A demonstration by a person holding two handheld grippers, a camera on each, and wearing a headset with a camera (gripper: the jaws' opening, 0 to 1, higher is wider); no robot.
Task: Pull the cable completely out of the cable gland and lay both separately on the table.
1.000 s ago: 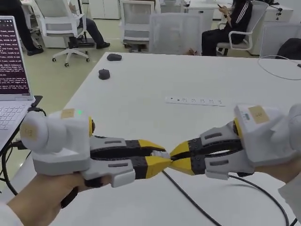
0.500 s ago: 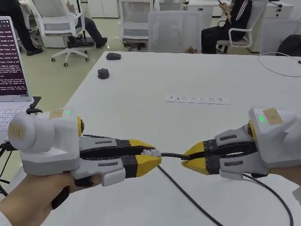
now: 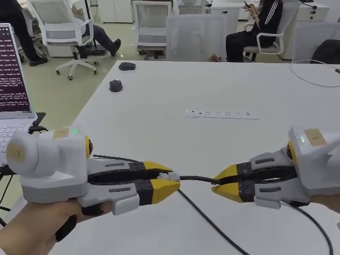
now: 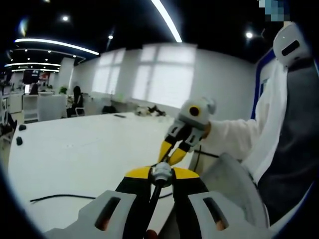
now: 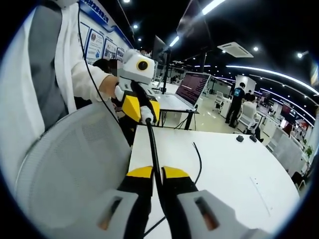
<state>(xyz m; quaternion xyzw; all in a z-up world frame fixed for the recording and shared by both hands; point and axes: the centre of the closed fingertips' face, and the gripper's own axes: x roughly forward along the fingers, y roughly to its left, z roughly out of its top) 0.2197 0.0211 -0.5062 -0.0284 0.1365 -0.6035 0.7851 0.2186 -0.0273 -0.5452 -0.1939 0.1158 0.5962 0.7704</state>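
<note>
In the head view my left gripper [image 3: 171,181] is shut on the small white cable gland [image 3: 170,174]. A black cable [image 3: 196,178] runs out of the gland to my right gripper [image 3: 215,185], which is shut on it a short way off. Both are held above the white table [image 3: 159,127], and the cable trails on behind across it. In the left gripper view the gland [image 4: 161,172] sits between the yellow tips, with the right gripper [image 4: 171,152] ahead. In the right gripper view the cable [image 5: 151,144] leads from my shut tips [image 5: 156,174] to the gland [image 5: 146,115].
A white power strip [image 3: 222,113] lies mid-table, with two dark mice [image 3: 116,85] [image 3: 126,66] farther back on the left. An open laptop [image 3: 10,85] stands off the left edge. Office chairs and seated people are beyond the far edge.
The two grippers have drawn apart, left going left and right going right. A longer stretch of bare black cable now shows between the gland and the right gripper's tips.
</note>
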